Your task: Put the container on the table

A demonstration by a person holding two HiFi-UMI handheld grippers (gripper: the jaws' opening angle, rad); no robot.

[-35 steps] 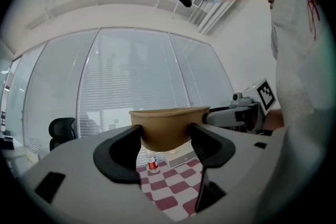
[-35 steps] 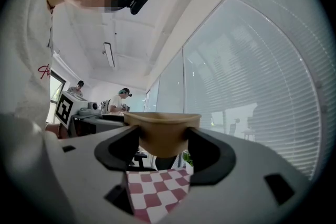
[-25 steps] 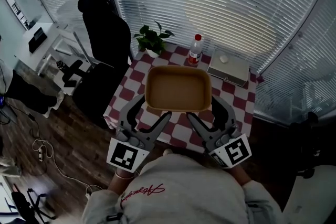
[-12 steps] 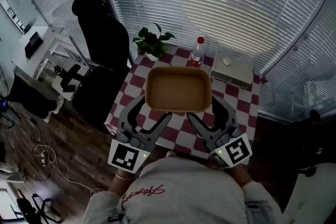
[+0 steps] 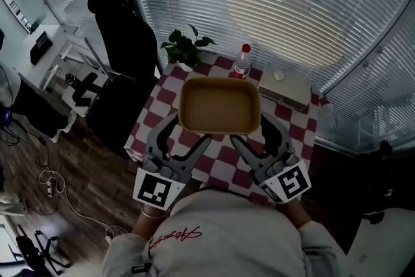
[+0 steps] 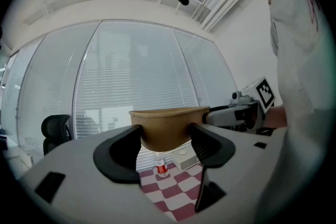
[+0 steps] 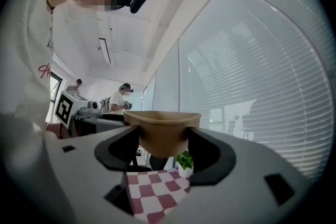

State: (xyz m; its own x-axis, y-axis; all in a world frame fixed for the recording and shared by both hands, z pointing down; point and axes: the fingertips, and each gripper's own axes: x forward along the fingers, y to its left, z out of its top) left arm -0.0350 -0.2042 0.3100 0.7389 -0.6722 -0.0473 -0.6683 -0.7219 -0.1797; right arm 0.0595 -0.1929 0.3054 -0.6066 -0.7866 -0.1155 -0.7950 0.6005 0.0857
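A tan rectangular container (image 5: 219, 106) hangs in the air above the red-and-white checkered table (image 5: 292, 126), carried between both grippers. My left gripper (image 5: 187, 133) is shut on its near left corner, and in the left gripper view the container (image 6: 168, 126) sits pressed between the dark pads. My right gripper (image 5: 254, 132) is shut on the near right corner; the right gripper view shows the container (image 7: 161, 134) clamped the same way. The tray is empty inside.
On the table's far side stand a potted plant (image 5: 185, 48), a red-capped bottle (image 5: 241, 62) and a white box (image 5: 283, 87). A black office chair (image 5: 126, 48) stands left of the table. Window blinds (image 5: 272, 3) run behind it. Two people (image 7: 118, 98) stand far off.
Both grippers and the container have moved a little forward over the table together. The grip on both corners looks the same.
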